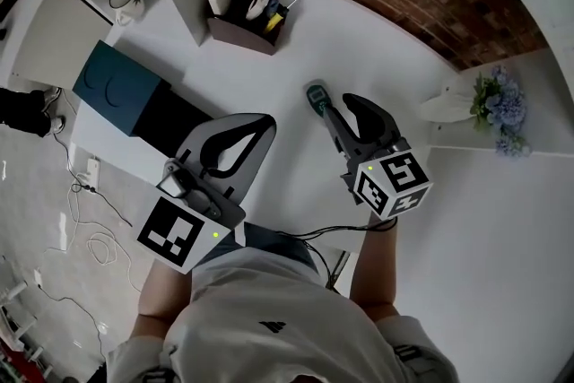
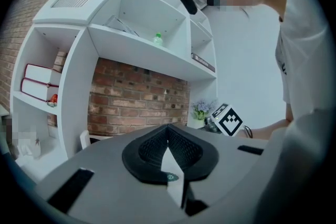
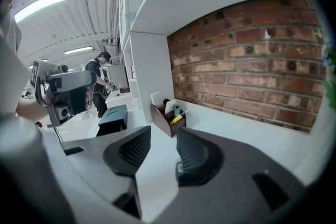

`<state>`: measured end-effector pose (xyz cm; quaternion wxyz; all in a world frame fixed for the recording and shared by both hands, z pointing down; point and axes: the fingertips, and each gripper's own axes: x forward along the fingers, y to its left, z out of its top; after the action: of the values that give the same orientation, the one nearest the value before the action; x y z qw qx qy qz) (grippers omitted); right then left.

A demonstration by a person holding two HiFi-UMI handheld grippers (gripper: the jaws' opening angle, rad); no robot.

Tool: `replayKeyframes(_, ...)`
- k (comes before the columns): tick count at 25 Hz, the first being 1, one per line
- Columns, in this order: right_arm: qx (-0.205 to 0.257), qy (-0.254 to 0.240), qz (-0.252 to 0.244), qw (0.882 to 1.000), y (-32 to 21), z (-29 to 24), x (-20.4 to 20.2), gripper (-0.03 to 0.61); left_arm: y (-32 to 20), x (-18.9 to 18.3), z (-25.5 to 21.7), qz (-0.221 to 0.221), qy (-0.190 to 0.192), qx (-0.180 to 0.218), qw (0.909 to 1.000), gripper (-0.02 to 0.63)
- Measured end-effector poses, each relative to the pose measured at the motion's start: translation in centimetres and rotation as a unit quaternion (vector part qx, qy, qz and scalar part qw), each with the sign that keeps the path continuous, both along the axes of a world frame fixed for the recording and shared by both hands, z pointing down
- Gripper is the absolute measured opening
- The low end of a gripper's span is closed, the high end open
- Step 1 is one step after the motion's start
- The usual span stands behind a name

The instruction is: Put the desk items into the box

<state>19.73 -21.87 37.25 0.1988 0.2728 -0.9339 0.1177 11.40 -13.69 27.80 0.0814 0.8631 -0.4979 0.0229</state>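
Dressed in a white short-sleeved T-shirt (image 1: 296, 309) with a small black logo, fitted with a grey-shelled left claw (image 1: 263, 123) and right claw (image 1: 345, 106), ribbed black pads (image 3: 195, 153), black-and-white marker cubes (image 1: 179, 233), a thin black cable (image 1: 309, 235).

The head view is looking steeply down from above the person, close over the left gripper (image 1: 265, 119) and right gripper (image 1: 339, 103), onto the white tabletop (image 1: 296, 49). Each gripper view is sitting low behind its own jaws: the left gripper view is facing the shelving (image 2: 131, 44) and brick wall (image 2: 136, 97), and the right gripper view is facing along the tabletop toward the box (image 3: 160, 122). All three are sharing the brick wall.
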Motion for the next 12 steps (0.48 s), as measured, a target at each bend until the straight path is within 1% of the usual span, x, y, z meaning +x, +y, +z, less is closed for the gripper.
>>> replayKeyframes(5,-0.025,0.021,-0.015,0.999,-1.0,3.3,0.3,0.161,-0.1,-0.1,0.5,-0.015,-0.002,0.003,0.9999,0.012)
replayKeyframes(9,-0.051,0.038,-0.021,0.998,-1.4,6.5,0.6,0.186,-0.4,0.0,1.0,-0.020,-0.007,-0.001,0.9998,0.012)
replayKeyframes(12,-0.068,0.052,-0.023,0.996,-1.7,8.7,1.0,0.192,-0.6,0.0,1.4,-0.021,-0.010,-0.006,0.9997,0.012)
